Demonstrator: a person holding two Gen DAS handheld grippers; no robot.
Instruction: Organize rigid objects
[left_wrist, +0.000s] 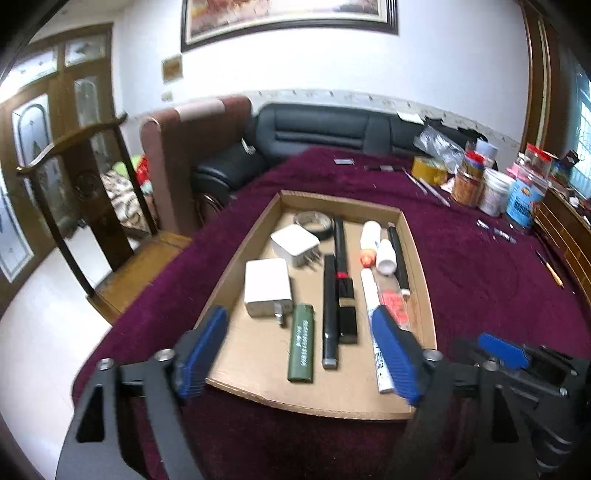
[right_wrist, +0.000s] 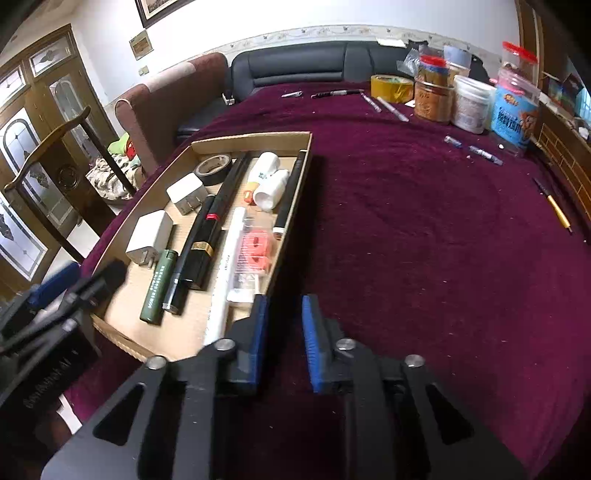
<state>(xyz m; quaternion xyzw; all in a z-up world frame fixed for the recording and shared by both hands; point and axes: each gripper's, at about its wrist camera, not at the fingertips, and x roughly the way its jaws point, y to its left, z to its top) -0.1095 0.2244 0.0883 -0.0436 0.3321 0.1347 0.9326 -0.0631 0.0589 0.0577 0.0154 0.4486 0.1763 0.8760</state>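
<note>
The left gripper (left_wrist: 301, 349) hangs over the near edge of the tray (left_wrist: 419, 258), fingers wide and empty. The right gripper (right_wrist: 283, 339) sits just off the tray's near right corner, fingers narrow with nothing between them.

The tray, at the near left of the worktop (right_wrist: 424, 240), is already packed: lighter (left_wrist: 301, 341), black pen (left_wrist: 330, 314), lipstick (left_wrist: 346, 299), white pen (left_wrist: 373, 306), two chargers (left_wrist: 266, 286) and tape roll (left_wrist: 314, 221) at the far end. Pieces lie touching, so I judge a reach into the rows could nudge neighbours askew, or a finger could catch the low cardboard wall and drag the whole tray toward the near worktop edge, which is close.

Loose pens (right_wrist: 388, 105) and refills (right_wrist: 474, 149) lie well apart near the far and right edges; a thin one could roll away or slip from the fingers.

The lighter and white pen carry print too blurred to read; so does the blue jar (right_wrist: 513, 118) label.
</note>
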